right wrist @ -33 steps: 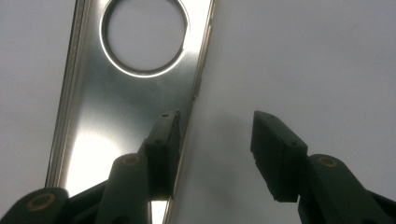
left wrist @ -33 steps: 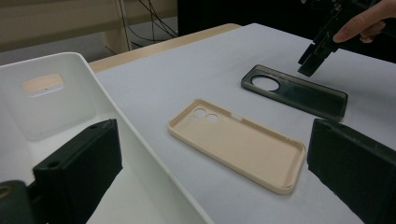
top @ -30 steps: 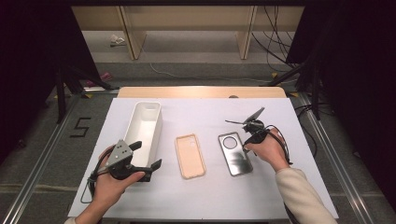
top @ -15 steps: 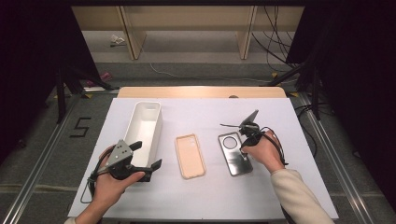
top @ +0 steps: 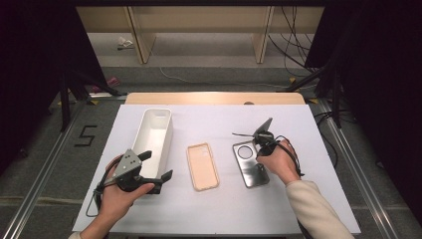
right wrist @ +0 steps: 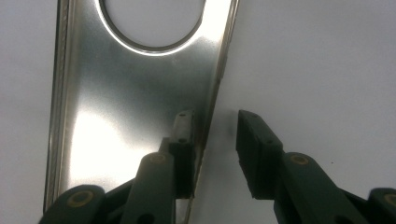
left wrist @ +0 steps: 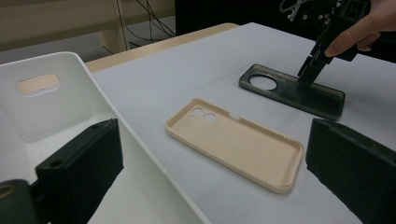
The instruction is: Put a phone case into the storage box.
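Since a second ago my right tongs (top: 260, 148) have come down from just past the dark grey phone case (top: 250, 165) onto its long right edge, and their jaws have just been closing. Now one jaw stands inside the case against its side wall and the other outside on the white desk (top: 219, 119), with a gap left between that outer pad and the wall, so the wall sits between the jaws but is not yet pinched. The case lies flat on the desk directly under these tongs, its round camera hole ahead of the jaw tips.

My left tongs (top: 157, 167) hold their place as before, jaws wide apart with nothing between them. A white bin (left wrist: 70, 121) sits just by their left jaw, and a beige phone case (left wrist: 236, 142) lies flat ahead of them, between them and the dark one.
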Tool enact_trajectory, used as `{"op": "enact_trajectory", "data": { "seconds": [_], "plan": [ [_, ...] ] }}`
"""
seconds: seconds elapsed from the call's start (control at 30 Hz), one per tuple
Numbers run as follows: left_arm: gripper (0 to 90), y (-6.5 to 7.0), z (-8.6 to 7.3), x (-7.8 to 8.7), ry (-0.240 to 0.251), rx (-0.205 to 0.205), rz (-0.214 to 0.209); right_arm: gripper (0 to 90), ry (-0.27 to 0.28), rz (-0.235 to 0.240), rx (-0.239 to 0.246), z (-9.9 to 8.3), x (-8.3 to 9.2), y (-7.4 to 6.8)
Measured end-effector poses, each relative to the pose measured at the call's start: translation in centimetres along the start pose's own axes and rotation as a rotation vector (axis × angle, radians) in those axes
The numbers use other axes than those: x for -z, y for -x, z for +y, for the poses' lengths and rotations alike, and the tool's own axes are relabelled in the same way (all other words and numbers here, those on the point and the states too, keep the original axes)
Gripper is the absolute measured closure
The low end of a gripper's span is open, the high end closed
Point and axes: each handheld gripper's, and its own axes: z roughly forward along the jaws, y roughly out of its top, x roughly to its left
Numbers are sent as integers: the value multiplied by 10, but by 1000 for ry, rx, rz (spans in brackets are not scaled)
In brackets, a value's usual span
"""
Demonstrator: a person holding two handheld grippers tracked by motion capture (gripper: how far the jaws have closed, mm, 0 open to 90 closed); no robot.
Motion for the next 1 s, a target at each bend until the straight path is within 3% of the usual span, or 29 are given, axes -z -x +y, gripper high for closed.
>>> {"op": "enact_trajectory", "data": {
  "seconds": [1.0],
  "plan": [
    [40,0,0,0,0,-3,-5,859,-26,14,-64,2,-2,-3]
  ]
}}
